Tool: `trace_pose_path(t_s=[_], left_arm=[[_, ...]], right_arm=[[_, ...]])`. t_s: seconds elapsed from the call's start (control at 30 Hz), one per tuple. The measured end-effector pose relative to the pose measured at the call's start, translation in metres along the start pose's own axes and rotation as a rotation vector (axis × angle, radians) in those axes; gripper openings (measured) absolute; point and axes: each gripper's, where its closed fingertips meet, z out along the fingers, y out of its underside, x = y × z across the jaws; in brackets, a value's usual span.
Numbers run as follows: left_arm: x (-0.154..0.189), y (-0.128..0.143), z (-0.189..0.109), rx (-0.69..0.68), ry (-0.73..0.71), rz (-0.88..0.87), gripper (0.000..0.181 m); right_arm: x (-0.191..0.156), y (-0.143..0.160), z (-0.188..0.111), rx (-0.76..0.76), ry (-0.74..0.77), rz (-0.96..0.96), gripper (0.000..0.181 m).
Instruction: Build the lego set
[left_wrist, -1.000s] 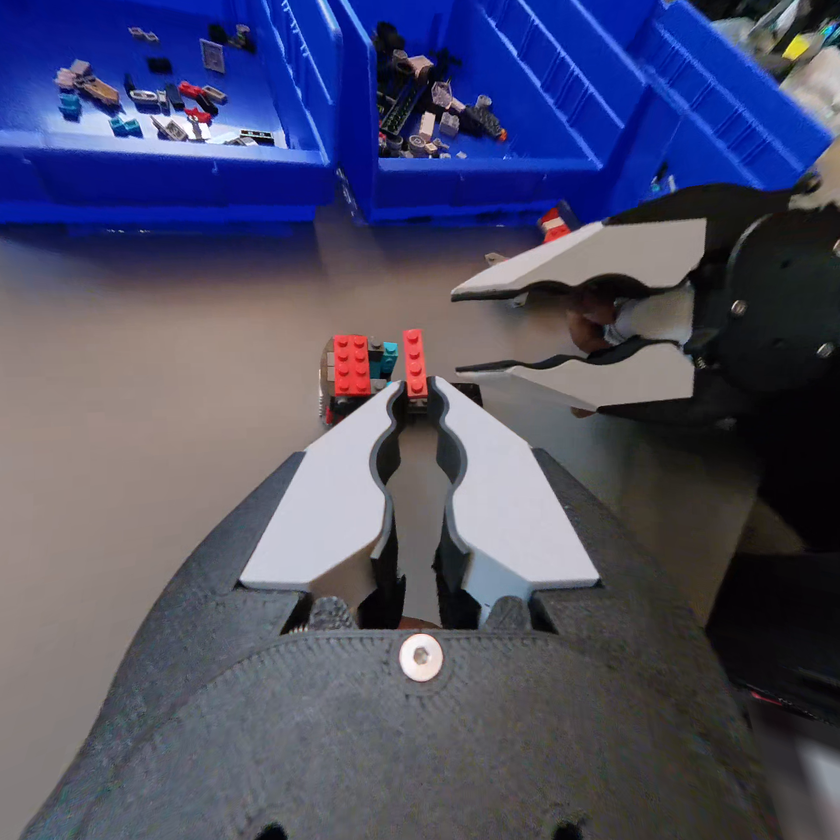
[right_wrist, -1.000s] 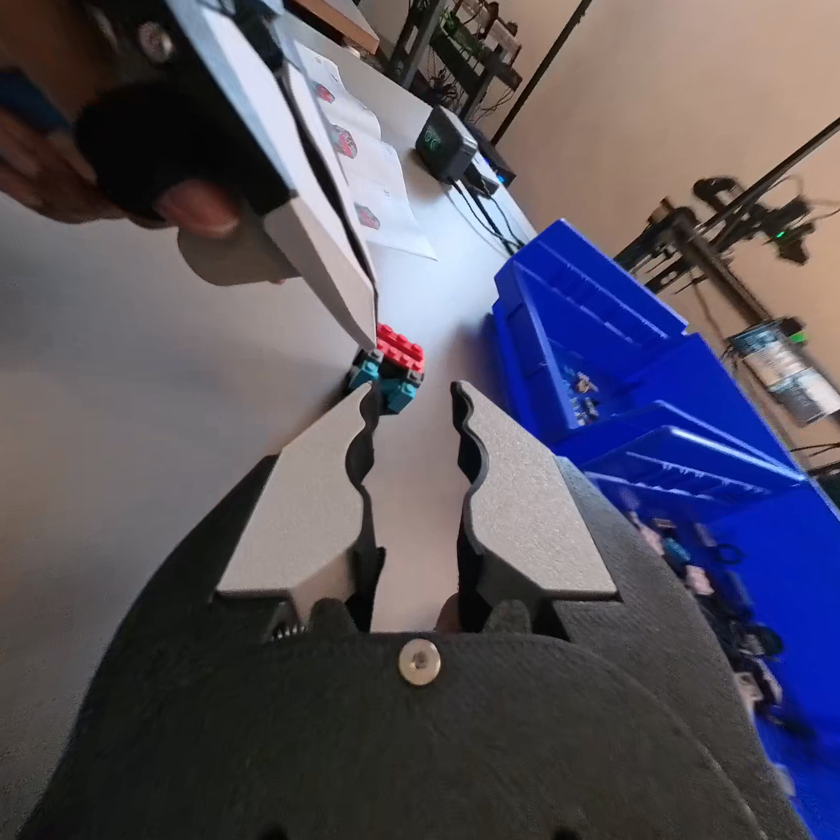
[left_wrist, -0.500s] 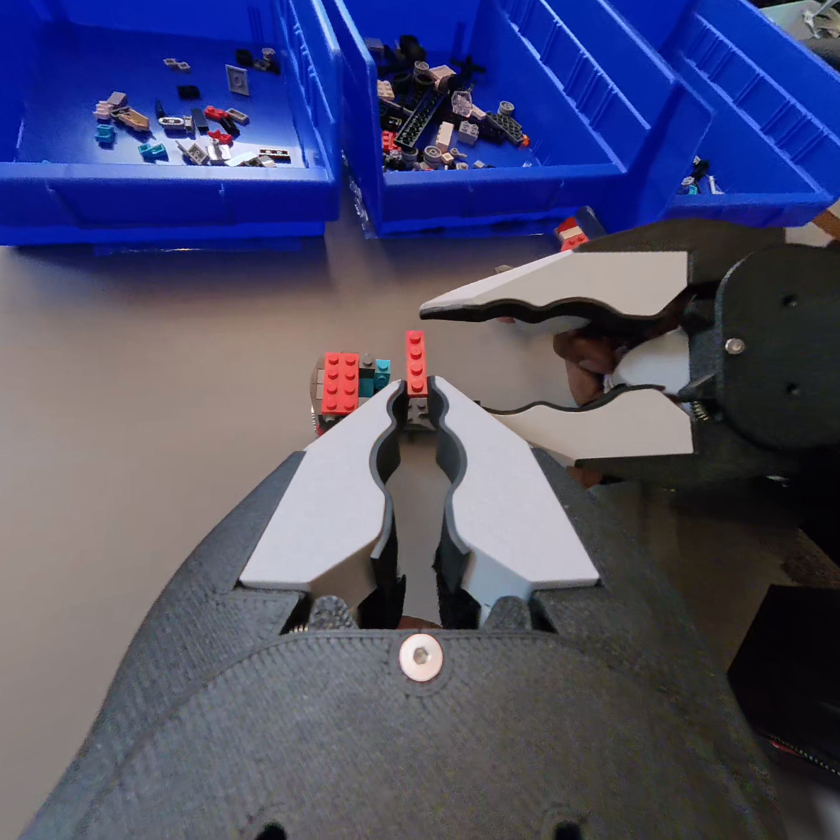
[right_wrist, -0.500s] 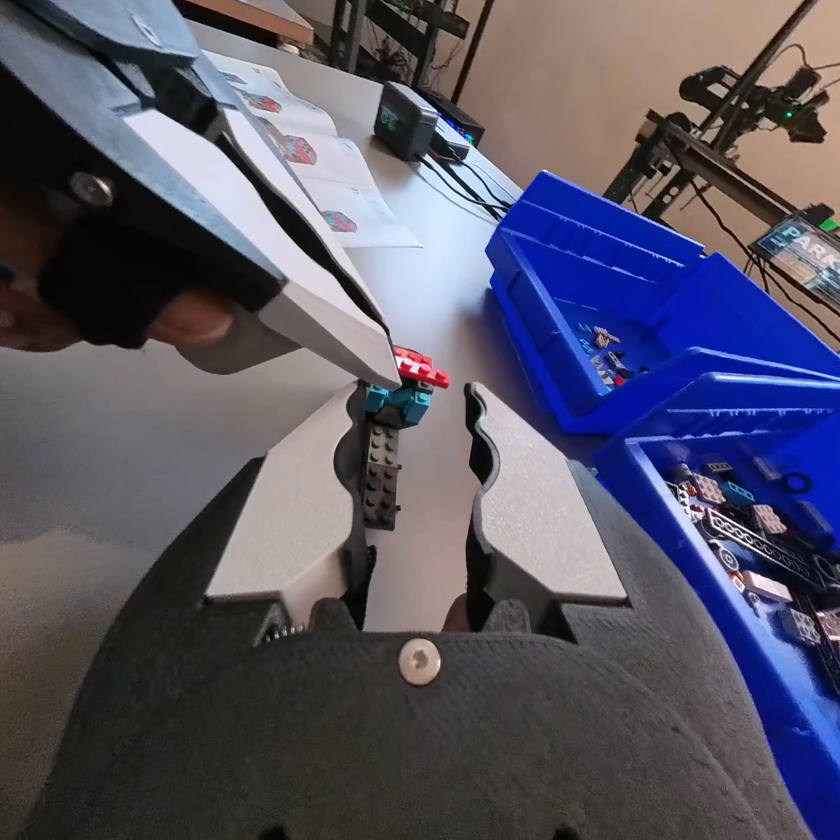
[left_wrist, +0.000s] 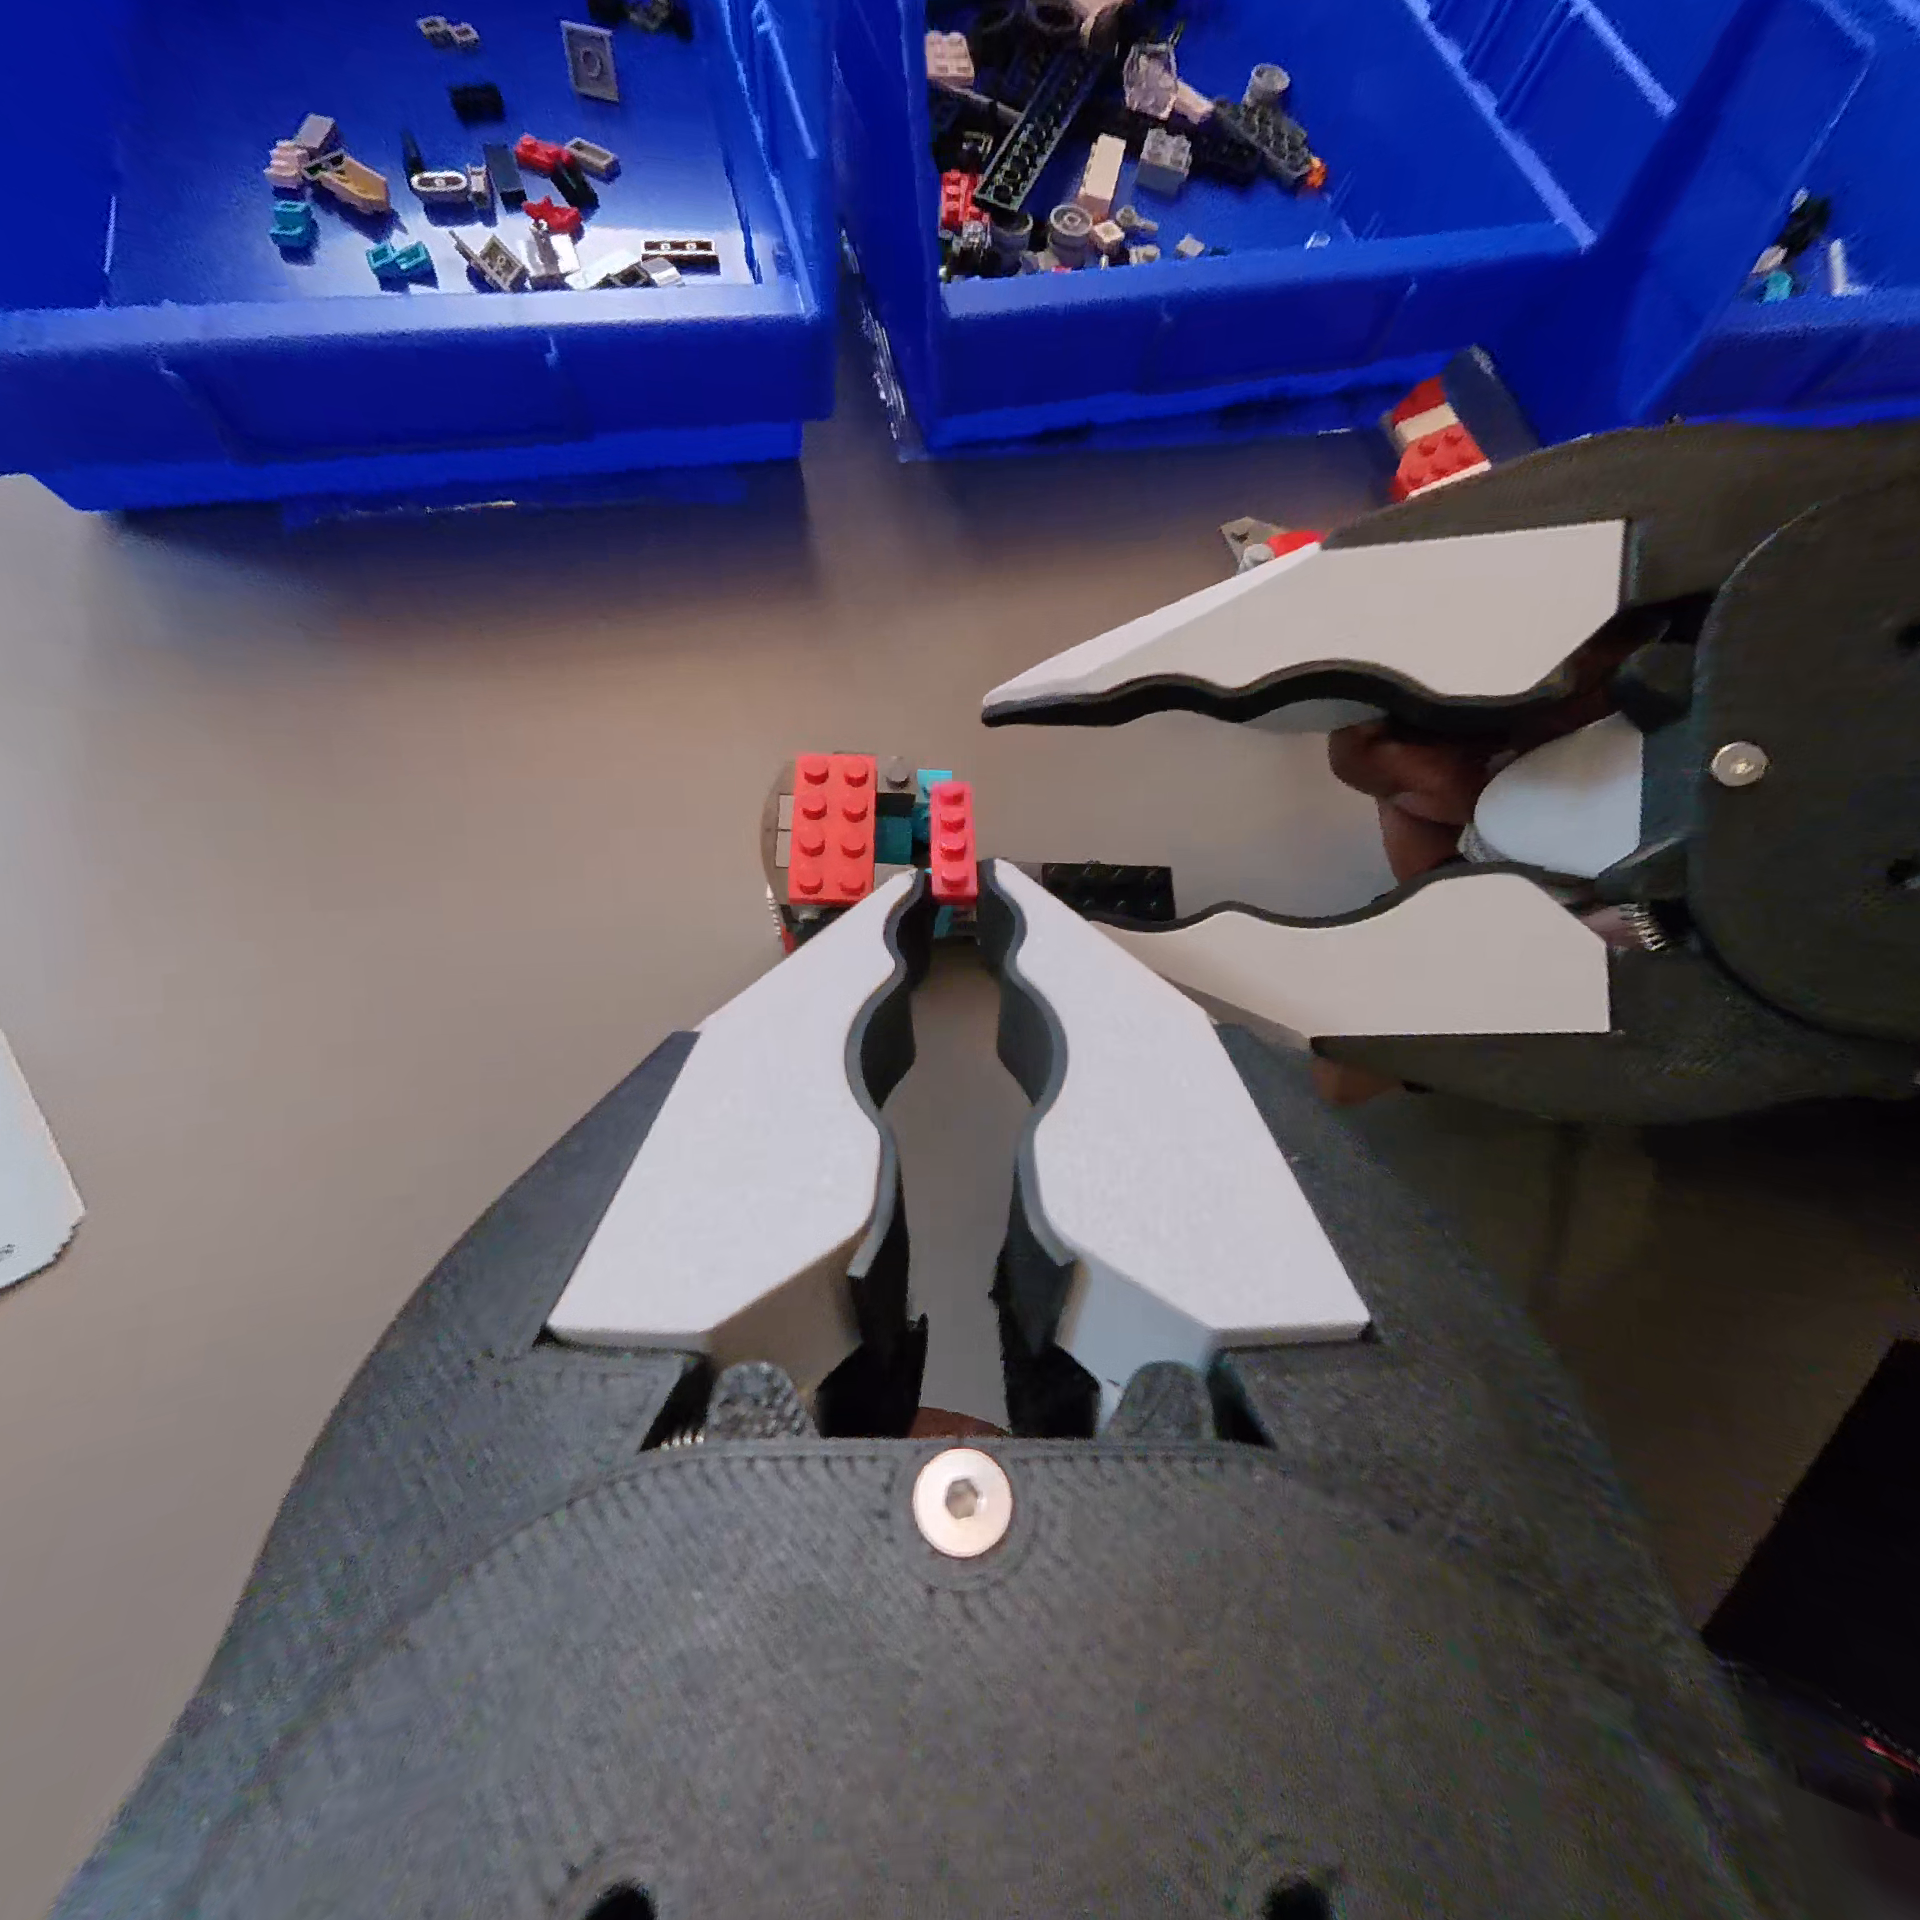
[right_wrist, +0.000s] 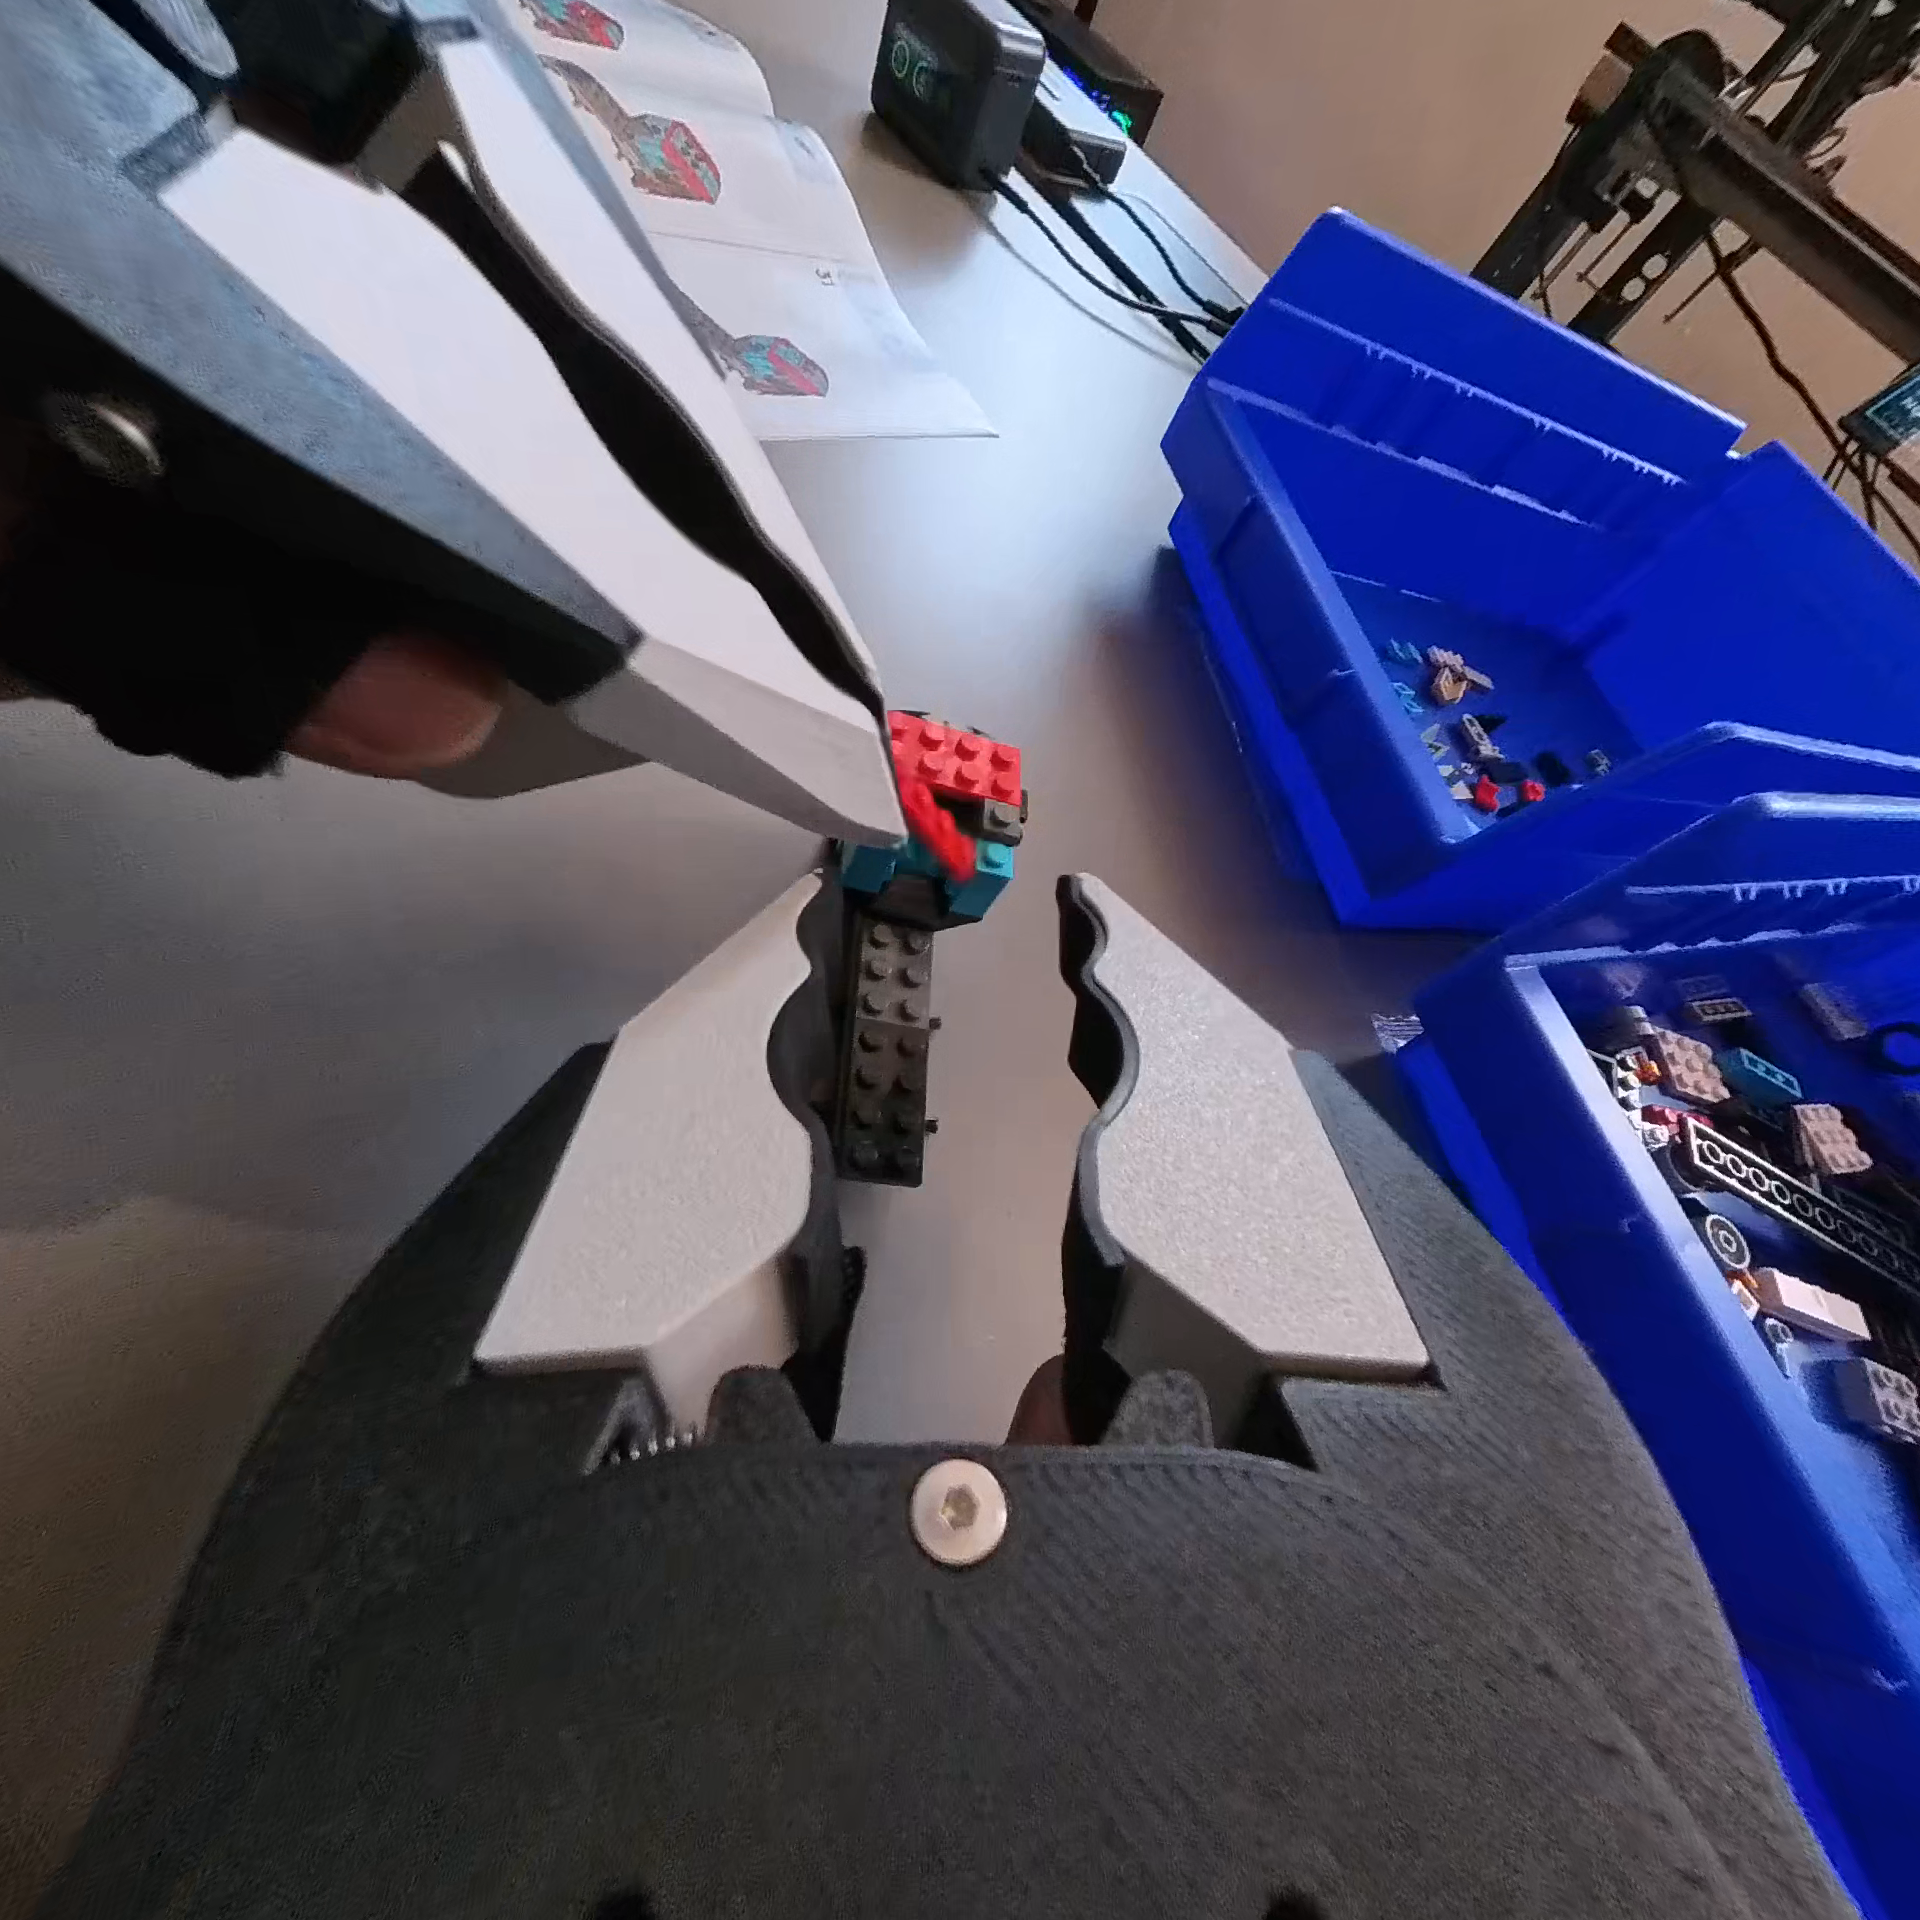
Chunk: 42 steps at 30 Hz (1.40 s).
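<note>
Left gripper (left_wrist: 953, 883) clenched on a narrow red brick (left_wrist: 953, 840) at the right edge of the small lego build (left_wrist: 831, 831) – red plate on top, teal and dark pieces beneath, resting on the grey table (left_wrist: 416, 831). Right gripper (right_wrist: 940, 894) spread wide, nothing gripped, straddling a black studded plate (right_wrist: 885, 1049) that juts from the build toward it; left fingertip just beside the plate. Behind, blue bins (left_wrist: 416, 343) with loose pieces. Instruction booklet (right_wrist: 790, 260) farther back on the table.
</note>
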Motion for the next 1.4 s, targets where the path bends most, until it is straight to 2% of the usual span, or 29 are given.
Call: trace_pose_path(t_s=[0.3,0.47,0.57,0.67,0.83,1.03,1.23,1.3,1.4], left_arm=[[0.0,-0.003,0.002,-0.006,-0.043,0.047,0.008],[-0.003,-0.006,-0.008,0.055,-0.015,0.0,0.009],[-0.008,-0.006,-0.019,0.113,0.018,-0.06,0.011],[-0.015,0.0,-0.026,0.134,0.035,-0.125,0.013],[-0.016,0.014,-0.028,0.123,0.112,-0.304,0.016],[-0.005,0.026,-0.026,0.099,0.232,-0.522,0.019],[0.007,0.032,-0.026,0.101,0.365,-0.744,0.022],[0.008,0.032,-0.028,0.111,0.387,-0.783,0.023],[0.006,0.033,-0.03,0.12,0.4,-0.798,0.024]], right_arm=[[-0.004,0.006,0.002,-0.035,-0.034,-0.007,0.041],[0.017,0.018,-0.009,-0.068,0.014,0.034,0.04],[0.024,0.028,-0.019,-0.101,-0.015,0.131,0.04],[0.008,0.027,-0.023,-0.116,-0.125,0.224,0.04],[-0.008,0.035,-0.013,-0.209,-0.172,0.199,0.039],[-0.014,0.04,-0.002,-0.299,-0.169,0.173,0.017],[-0.014,0.04,0.004,-0.356,-0.157,0.182,0.021],[-0.013,0.039,0.005,-0.358,-0.149,0.181,0.027],[-0.017,0.04,0.005,-0.376,-0.167,0.188,0.027]])
